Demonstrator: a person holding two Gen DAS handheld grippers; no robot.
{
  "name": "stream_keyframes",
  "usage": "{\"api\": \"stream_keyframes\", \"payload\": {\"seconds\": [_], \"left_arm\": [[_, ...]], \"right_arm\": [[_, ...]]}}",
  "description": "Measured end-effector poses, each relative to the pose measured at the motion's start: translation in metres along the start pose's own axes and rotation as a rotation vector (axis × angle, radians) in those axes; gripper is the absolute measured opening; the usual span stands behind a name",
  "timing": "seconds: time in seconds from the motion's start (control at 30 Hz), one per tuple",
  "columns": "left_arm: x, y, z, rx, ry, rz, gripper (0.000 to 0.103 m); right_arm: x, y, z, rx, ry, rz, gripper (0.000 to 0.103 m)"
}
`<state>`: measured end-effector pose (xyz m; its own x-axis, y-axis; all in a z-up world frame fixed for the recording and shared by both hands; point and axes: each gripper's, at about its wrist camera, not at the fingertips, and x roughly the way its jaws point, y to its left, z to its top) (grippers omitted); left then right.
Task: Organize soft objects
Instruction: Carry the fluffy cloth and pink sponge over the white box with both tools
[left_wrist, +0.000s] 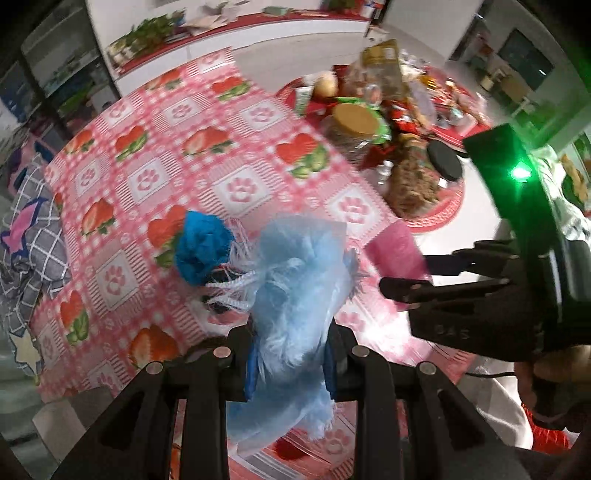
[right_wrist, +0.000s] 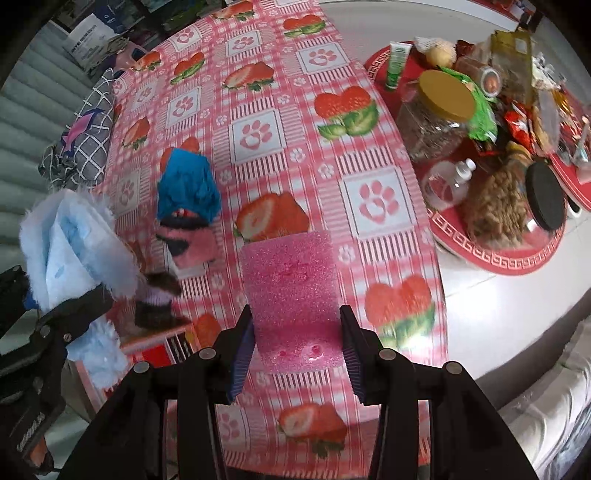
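My left gripper (left_wrist: 290, 363) is shut on a light blue fluffy cloth (left_wrist: 295, 295) and holds it above the strawberry tablecloth (left_wrist: 155, 122). The same cloth shows at the left of the right wrist view (right_wrist: 70, 254). My right gripper (right_wrist: 297, 349) is shut on a pink sponge (right_wrist: 291, 291), held over the tablecloth (right_wrist: 258, 74); the sponge also shows in the left wrist view (left_wrist: 399, 249). A bright blue fluffy cloth (right_wrist: 188, 184) lies on the table beside a pink cloth (right_wrist: 192, 243) and a dark fuzzy piece (right_wrist: 155, 299). The blue cloth also shows in the left wrist view (left_wrist: 203, 247).
A red round mat (right_wrist: 498, 254) at the right carries jars, bottles and snack packets, among them a yellow-lidded jar (right_wrist: 439, 110) and a black-lidded jar (right_wrist: 517, 199). A grey checked quilt (left_wrist: 29, 236) hangs off the table's left side.
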<state>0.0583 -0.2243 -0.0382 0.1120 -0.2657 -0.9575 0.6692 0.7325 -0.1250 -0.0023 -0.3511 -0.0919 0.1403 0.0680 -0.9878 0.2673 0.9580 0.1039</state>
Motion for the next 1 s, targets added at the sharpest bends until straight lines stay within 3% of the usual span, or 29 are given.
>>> {"api": "stream_keyframes", "payload": {"seconds": [0.6, 0.77, 1.0], "left_arm": [[-0.034, -0.075, -0.097, 0.170, 0.010, -0.096, 0.030], [-0.045, -0.073, -0.129, 0.206, 0.002, -0.089, 0.030], [-0.056, -0.039, -0.174, 0.105, 0.015, -0.046, 0.030]], "right_arm": [[-0.006, 0.000, -0.101, 0.035, 0.039, -0.047, 0.045], [-0.004, 0.015, -0.121, 0.010, 0.057, -0.048, 0.045], [0.003, 0.058, -0.144, -0.086, 0.090, -0.024, 0.045]]}}
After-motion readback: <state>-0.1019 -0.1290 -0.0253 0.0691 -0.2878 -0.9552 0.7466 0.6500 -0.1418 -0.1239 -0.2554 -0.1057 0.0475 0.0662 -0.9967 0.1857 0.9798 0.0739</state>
